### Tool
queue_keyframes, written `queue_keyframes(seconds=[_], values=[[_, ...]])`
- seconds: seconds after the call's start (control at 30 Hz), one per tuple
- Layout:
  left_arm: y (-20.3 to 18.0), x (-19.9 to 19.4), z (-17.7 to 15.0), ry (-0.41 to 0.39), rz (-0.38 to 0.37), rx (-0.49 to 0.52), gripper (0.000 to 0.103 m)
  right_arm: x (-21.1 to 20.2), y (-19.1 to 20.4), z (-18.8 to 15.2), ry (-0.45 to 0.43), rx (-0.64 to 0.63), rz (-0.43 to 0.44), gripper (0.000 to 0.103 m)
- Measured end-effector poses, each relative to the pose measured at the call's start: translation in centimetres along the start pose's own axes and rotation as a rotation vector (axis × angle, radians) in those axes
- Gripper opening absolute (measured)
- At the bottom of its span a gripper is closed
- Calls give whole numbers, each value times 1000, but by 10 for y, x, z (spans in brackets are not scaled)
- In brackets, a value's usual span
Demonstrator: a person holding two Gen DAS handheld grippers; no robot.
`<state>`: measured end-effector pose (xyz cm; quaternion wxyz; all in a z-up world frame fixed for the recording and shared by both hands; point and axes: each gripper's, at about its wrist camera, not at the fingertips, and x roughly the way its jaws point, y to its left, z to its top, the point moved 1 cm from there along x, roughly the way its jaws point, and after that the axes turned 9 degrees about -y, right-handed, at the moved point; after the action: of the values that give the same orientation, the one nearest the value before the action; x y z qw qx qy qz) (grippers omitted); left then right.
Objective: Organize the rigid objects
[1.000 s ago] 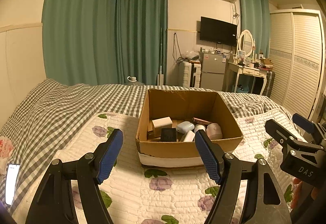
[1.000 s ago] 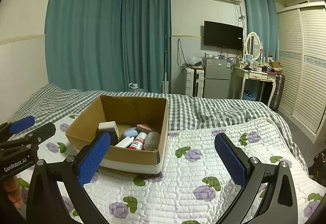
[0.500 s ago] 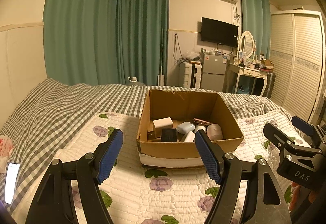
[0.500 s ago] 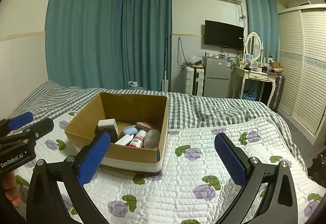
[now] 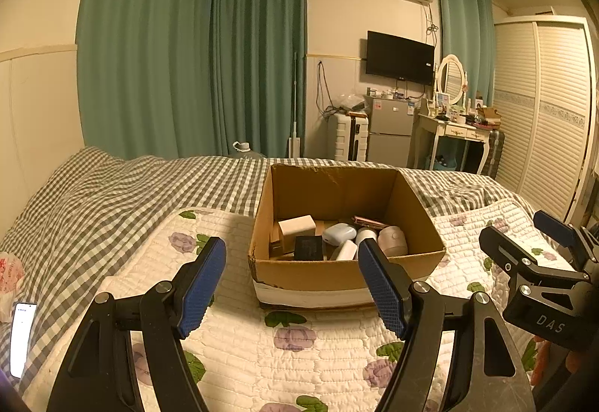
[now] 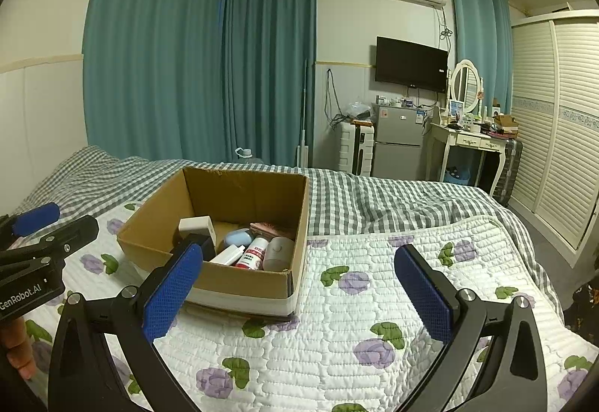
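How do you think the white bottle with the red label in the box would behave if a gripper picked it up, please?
The white bottle lies on its side in the cardboard box, so it is probably round and apt to roll once freed. It looks like hard, smooth plastic: likely stiff but slightly slippery. It is wedged between neighbours, which may shift when it lifts.

Dim warm indoor light, sharp, fisheye-bent edges

quilted bed (image 5: 307, 344) bears cardboard box (image 5: 337, 273), phone (image 5: 22, 337).
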<state>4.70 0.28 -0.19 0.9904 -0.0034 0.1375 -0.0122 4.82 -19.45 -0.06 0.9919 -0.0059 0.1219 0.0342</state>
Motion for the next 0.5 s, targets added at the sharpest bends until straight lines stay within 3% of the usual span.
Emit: queue_keyframes(seconds=[0.5], values=[[-1, 1, -1, 5, 4, 8, 76, 0, 0, -2, 6, -5, 4, 103]])
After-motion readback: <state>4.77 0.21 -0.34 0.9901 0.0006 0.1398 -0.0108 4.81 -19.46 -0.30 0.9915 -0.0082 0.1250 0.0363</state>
